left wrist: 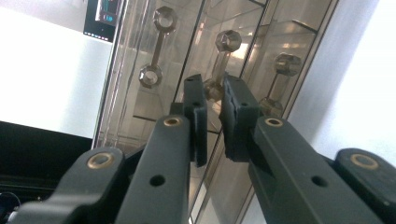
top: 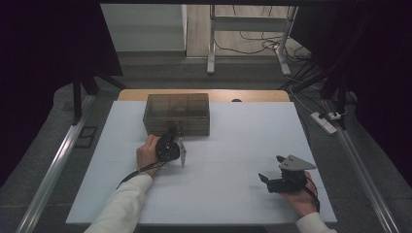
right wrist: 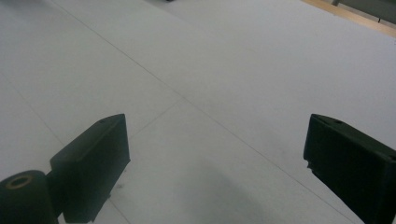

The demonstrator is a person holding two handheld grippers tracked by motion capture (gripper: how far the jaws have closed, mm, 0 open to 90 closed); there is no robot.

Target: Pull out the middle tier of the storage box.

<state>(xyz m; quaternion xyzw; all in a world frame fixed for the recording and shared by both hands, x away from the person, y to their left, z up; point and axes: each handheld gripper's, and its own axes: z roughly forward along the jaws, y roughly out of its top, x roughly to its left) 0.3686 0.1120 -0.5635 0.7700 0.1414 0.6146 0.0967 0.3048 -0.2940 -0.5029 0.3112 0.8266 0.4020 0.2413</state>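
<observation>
White board point(top: 228, 160) covers the table top, with grey floor and cables beyond its far edge.

**Work item.** A smoked, see-through box point(top: 176, 114) stands at the far left-centre of the board. Its front carries three bar handles side by side, each a rod between two hexagonal knobs. The left gripper view looks at this front turned on its side, so the handles run up the picture. They appear to belong to three drawers, though no seams can be confirmed.

**Left gripper.** The left gripper point(left wrist: 213, 105) is at the box front. Its jaws are nearly pressed together around the lower knob of the middle handle point(left wrist: 218, 65); a narrow gap remains, with the knob in it. Whether the pads already bear on the knob cannot be told. In the high view the hand point(top: 147, 154) holds this gripper just in front of the box.

**Right gripper.** The right gripper point(right wrist: 215, 158) has its jaws spread wide over bare board, holding nothing. It sits well apart from the box, at the near right point(top: 279, 174).

**Step in hand.** Judged as securing a grip on the middle handle, before any pull.

**Next move.** Confirm a firm pinch, then draw straight back toward the near edge. The box is unbraced and may slide; the free gripper could steady it.
</observation>
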